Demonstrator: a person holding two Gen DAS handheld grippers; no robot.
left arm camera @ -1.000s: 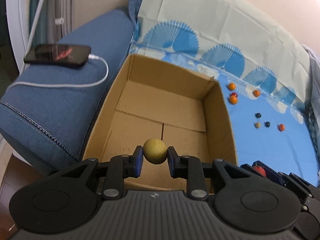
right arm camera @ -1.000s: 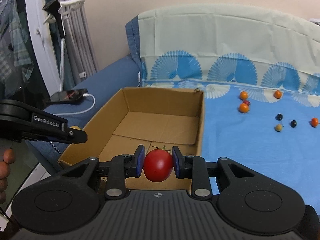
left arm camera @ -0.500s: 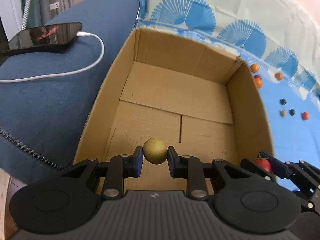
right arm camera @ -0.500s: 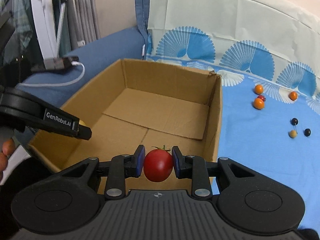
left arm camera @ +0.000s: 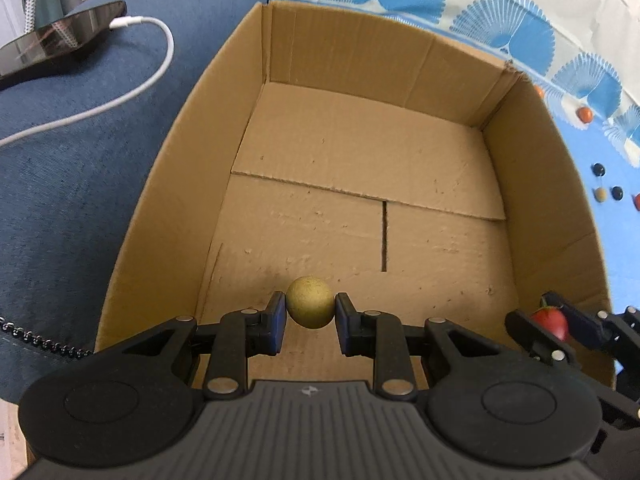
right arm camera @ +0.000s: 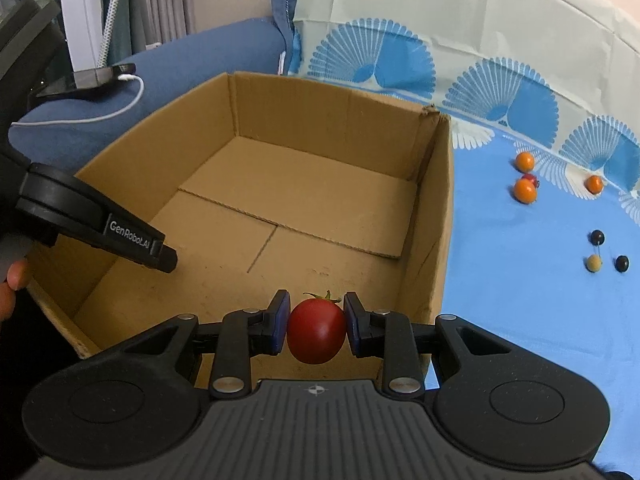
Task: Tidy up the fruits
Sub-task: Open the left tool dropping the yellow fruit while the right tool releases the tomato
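- Cardboard box (left arm camera: 360, 152) lies bare inside; nothing deposited yet.
- Left tongs (left arm camera: 311, 307) clamp a yellowish fruit (left arm camera: 310, 301), right tongs (right arm camera: 316, 330) a red tomato (right arm camera: 316, 332), both over the box.
- Small fruits (right arm camera: 525, 190) wait on the blue sheet (right arm camera: 520, 300).

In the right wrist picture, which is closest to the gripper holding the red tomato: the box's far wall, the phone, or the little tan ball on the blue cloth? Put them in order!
From the right gripper:
1. Little tan ball, off to the right on the blue cloth.
2. Box's far wall, straight ahead.
3. Phone, far left on the sofa arm.
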